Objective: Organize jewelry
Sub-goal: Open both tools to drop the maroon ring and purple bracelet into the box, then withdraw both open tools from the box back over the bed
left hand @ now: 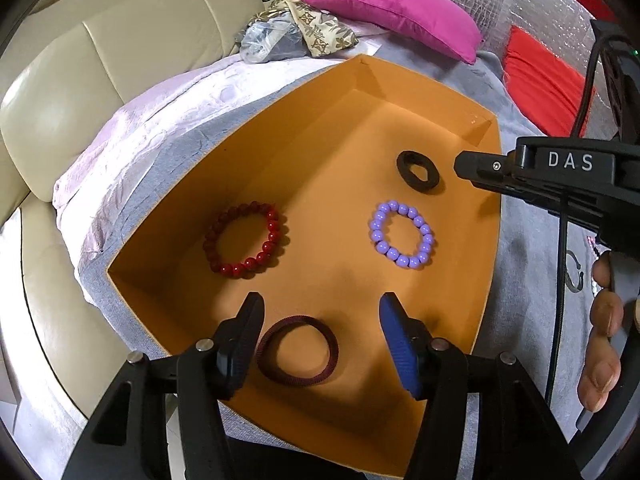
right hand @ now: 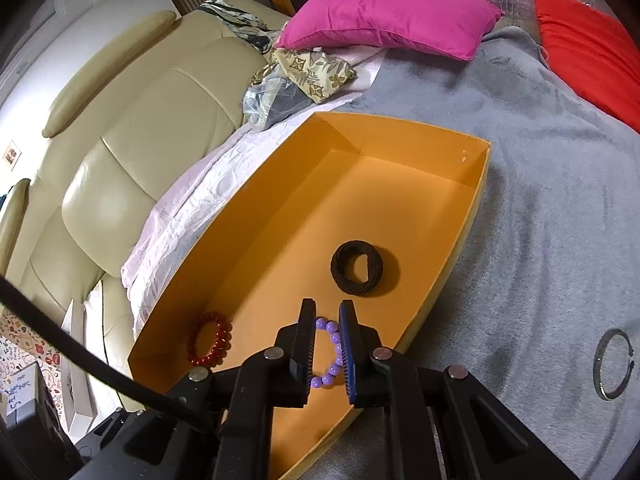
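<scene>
An orange box [left hand: 168, 216] [right hand: 472, 216] on a grey blanket holds a red bead bracelet [left hand: 246, 239] [right hand: 210, 338], a purple bead bracelet [left hand: 401, 235] [right hand: 330, 354], a black hair tie [left hand: 418, 171] [right hand: 357, 267] and a maroon band [left hand: 298, 350]. My left gripper [left hand: 320, 316] is open and empty, just above the maroon band. My right gripper [right hand: 327, 312] hovers above the purple bracelet with its jaws narrowly apart and nothing between them. In the left wrist view its tip [left hand: 460, 166] is beside the black hair tie. A silver bangle [right hand: 612, 364] lies on the blanket outside the box, to the right.
The box rests on a grey blanket [right hand: 540, 200] over a cream leather sofa [right hand: 120, 160]. A pink cushion [right hand: 388, 16], a red cushion [right hand: 596, 48], a patterned cloth [right hand: 316, 70] and a plastic bag [right hand: 268, 100] lie behind the box.
</scene>
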Motion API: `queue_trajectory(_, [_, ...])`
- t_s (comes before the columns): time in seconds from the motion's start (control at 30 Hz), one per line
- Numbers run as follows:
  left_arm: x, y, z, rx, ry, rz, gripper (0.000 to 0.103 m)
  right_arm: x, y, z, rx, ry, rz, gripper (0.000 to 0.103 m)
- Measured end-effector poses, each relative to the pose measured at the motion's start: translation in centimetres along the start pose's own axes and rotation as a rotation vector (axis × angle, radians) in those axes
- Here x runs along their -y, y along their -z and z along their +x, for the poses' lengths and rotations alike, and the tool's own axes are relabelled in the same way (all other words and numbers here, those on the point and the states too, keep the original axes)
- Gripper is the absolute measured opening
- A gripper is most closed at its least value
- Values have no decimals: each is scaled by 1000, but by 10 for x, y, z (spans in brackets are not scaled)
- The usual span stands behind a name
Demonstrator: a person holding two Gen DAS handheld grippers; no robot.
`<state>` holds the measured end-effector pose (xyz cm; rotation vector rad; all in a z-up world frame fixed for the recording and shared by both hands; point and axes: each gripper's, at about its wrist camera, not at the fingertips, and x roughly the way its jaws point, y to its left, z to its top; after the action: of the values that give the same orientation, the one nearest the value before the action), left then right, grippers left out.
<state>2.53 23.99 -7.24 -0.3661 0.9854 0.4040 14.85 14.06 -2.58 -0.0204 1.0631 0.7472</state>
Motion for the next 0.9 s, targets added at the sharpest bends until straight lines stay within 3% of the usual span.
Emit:
queue_trajectory(0.1, [-3, -2, -5, 23, -5, -15, 61, 3, -1, -5, 16, -24, 12, 33])
queue_trajectory(0.2, [-1, -3, -14, 63, -11, -25, 63, 10, -2, -23, 70, -41, 37, 71])
queue_trajectory(0.33, [10, -5, -26, 102, -6, 0, 64, 28, 0, -54, 136, -48, 63, 76])
queue_trajectory(0.5, [39, -4, -36, 131, 16, 46, 67, 77, 23, -94, 192, 12, 111, 80])
queue_trajectory(0.9, [150, 15, -29, 84, 106, 268, 69, 266, 131, -179, 183, 282, 444, 80])
